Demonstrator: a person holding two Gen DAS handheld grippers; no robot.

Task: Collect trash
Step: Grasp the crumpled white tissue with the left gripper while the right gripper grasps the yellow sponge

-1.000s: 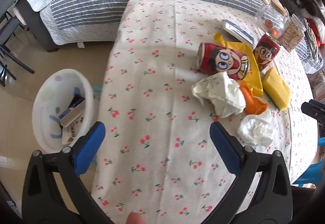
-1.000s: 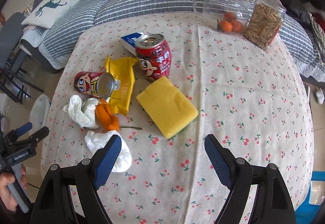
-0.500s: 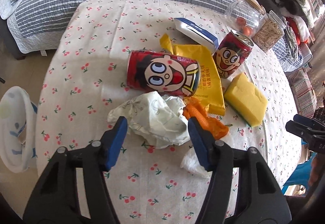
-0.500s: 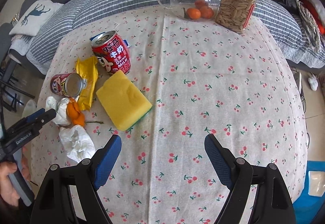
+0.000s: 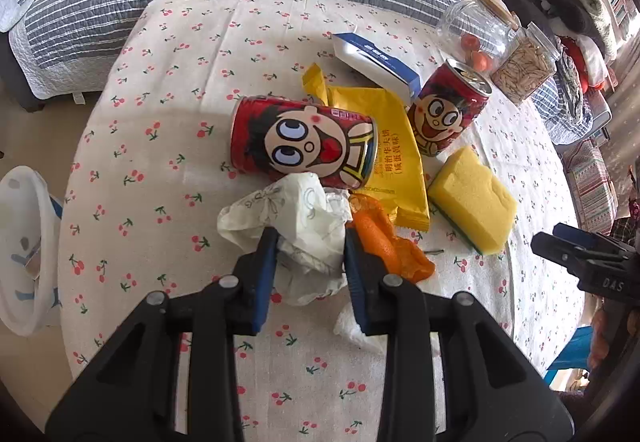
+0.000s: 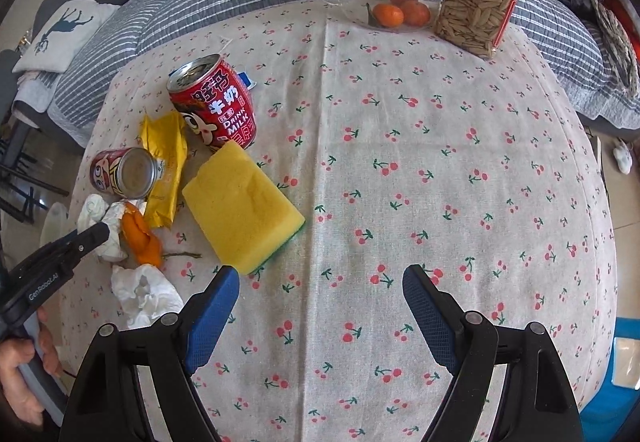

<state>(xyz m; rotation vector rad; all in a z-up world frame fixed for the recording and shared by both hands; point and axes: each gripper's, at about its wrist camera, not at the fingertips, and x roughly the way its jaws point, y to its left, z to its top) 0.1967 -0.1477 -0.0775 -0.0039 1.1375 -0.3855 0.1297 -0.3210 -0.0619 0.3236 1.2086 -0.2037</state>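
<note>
The left claw (image 5: 308,246) pinches a crumpled white paper wad (image 5: 296,226), creased and faintly printed, lying on the cherry-print surface (image 5: 168,145) against a toppled red can (image 5: 304,141). The right claw (image 6: 320,282) hangs wide apart, holding nothing, near the yellow sponge (image 6: 240,205).

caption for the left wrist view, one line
Left tongs closing on a crumpled tissue beside a tipped can.
</note>
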